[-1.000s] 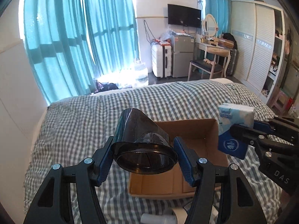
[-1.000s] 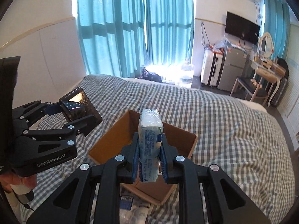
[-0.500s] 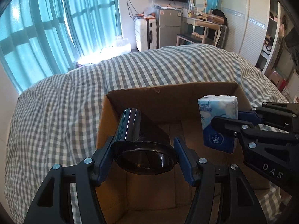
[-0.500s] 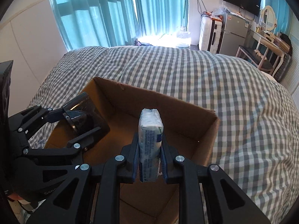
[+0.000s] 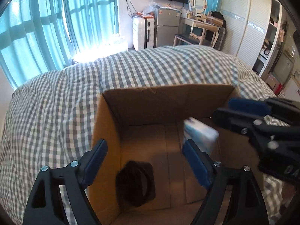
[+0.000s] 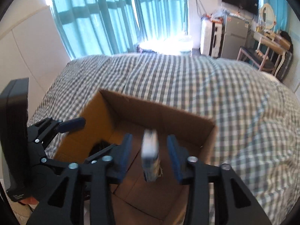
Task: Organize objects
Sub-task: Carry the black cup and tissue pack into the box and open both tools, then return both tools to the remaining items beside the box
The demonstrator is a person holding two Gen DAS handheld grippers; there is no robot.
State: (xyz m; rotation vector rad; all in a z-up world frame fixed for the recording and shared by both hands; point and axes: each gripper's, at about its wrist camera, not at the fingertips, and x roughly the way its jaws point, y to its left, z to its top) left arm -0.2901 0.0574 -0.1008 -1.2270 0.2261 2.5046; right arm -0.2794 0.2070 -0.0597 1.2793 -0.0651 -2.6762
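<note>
An open cardboard box (image 5: 108, 123) stands on the checked bed. My left gripper (image 5: 144, 159) is open above the box's left half. The dark glossy cup-like object (image 5: 136, 183) lies on the box floor below it. My right gripper (image 6: 150, 155) is open above the box (image 6: 206, 140). The white and blue tissue pack (image 6: 150, 153) is blurred between its pads and falling free. In the left wrist view the pack (image 5: 200, 136) is inside the box, below the right gripper (image 5: 249, 112).
The grey checked bedspread (image 5: 56, 112) surrounds the box. Teal curtains (image 5: 46, 28), a white suitcase (image 5: 143, 32), a small fridge (image 5: 167, 30) and a dressing table (image 5: 198, 24) stand beyond the bed. A wardrobe (image 5: 249, 30) is at the right.
Both grippers have opened over the box. The dark object has dropped to the box floor. The tissue pack has left the right gripper and is falling into the box.
</note>
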